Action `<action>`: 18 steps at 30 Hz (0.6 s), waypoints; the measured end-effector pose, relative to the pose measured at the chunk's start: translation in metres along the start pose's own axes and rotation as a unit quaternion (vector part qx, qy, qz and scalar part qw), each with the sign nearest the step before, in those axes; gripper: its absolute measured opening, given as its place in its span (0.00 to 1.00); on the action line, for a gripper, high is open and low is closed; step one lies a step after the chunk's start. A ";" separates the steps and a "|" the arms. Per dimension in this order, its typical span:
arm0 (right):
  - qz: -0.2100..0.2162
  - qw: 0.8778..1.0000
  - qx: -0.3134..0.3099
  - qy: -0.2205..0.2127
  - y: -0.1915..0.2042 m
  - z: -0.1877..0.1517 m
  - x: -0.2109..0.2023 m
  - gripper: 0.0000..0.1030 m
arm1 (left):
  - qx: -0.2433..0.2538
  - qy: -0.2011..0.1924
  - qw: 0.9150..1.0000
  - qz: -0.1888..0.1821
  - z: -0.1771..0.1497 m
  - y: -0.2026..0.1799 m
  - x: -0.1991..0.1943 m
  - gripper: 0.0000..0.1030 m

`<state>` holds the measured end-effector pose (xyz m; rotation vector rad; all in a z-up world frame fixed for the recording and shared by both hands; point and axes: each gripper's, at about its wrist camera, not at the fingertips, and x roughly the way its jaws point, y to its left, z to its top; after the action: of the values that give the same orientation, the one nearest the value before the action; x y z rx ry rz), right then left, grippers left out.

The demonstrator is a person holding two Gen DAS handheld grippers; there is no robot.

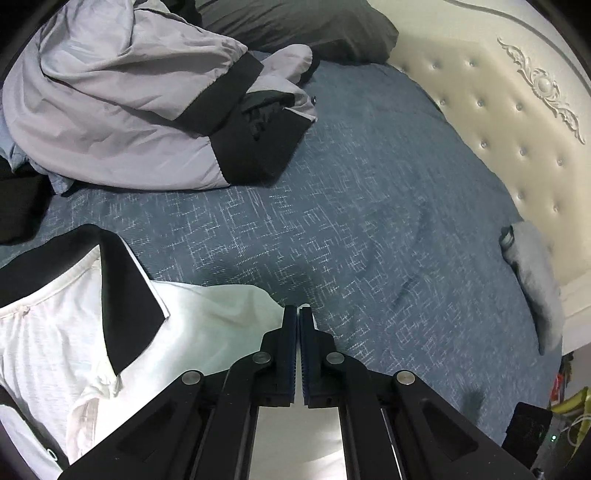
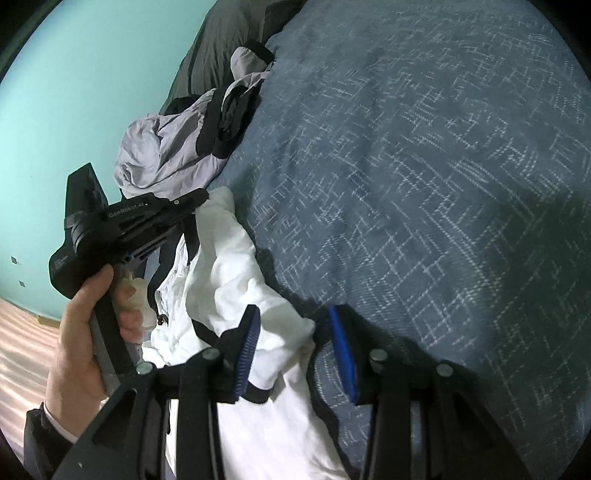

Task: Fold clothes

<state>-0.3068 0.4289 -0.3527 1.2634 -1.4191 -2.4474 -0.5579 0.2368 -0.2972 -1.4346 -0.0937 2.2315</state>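
**Ana:** Bedspread (image 1: 369, 206) first, since it fills most of both views: blue, with a pale broken-line weave, running up to a cream tufted headboard (image 1: 498, 122) at the upper right of the left wrist view.

**Ben:** And the clothes?

**Ana:** A grey-and-black garment (image 1: 122, 110) lies crumpled at the upper left of the left wrist view, with a dark grey pillow (image 1: 303, 26) behind it along the top edge. The white garment (image 1: 207, 317) with black trim sits at the lower left, spread on the bedspread. In the right wrist view it runs from the middle of the frame down to the bottom centre.

**Ben:** Anything at the right edge?

**Ana:** A small folded grey piece (image 1: 535, 280) lies against the base of the headboard, well apart from the rest.

**Ben:** How do the jaws stand?

**Ana:** The left gripper (image 1: 298, 314) is closed tight, its blue pads together with a thin edge of the white garment pinched at the tips. The right gripper (image 2: 291, 325) is partly open; a bunched fold of the white garment lies between its pads, touching the left pad, while the right pad stands clear over the bedspread. I can't tell whether it is pressing the cloth.

**Ben:** And the hand?

**Ana:** At the left of the right wrist view, a hand (image 2: 81, 332) grips the handle of the left gripper, with a dark sleeve (image 2: 40, 439) at the lower left corner.
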 end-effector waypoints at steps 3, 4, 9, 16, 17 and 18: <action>0.005 1.000 0.003 -0.002 -0.003 0.001 0.003 0.18 | -0.003 -0.003 1.000 0.001 0.001 0.000 0.002 0.01; 0.007 1.000 0.006 -0.003 -0.005 0.001 0.003 0.09 | -0.001 -0.007 1.000 0.003 0.001 -0.001 0.002 0.01; 0.021 1.000 0.013 -0.012 -0.014 -0.001 -0.001 0.05 | -0.002 -0.007 1.000 0.006 0.004 -0.001 0.005 0.01; 0.037 0.997 0.043 -0.047 -0.024 -0.007 -0.015 0.04 | -0.027 -0.017 0.999 0.017 0.008 0.009 0.008 0.01; 0.041 0.997 0.046 -0.049 -0.025 -0.008 -0.016 0.04 | -0.027 -0.016 0.999 0.017 0.007 0.009 0.009 0.01; 0.045 0.997 0.047 -0.049 -0.025 -0.009 -0.016 0.04 | -0.025 -0.016 0.999 0.021 0.007 0.009 0.009 0.01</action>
<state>-0.2814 0.4435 -0.3633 1.0833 -1.5953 -2.4415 -0.5704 0.2341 -0.3047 -1.4394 -0.1321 2.3013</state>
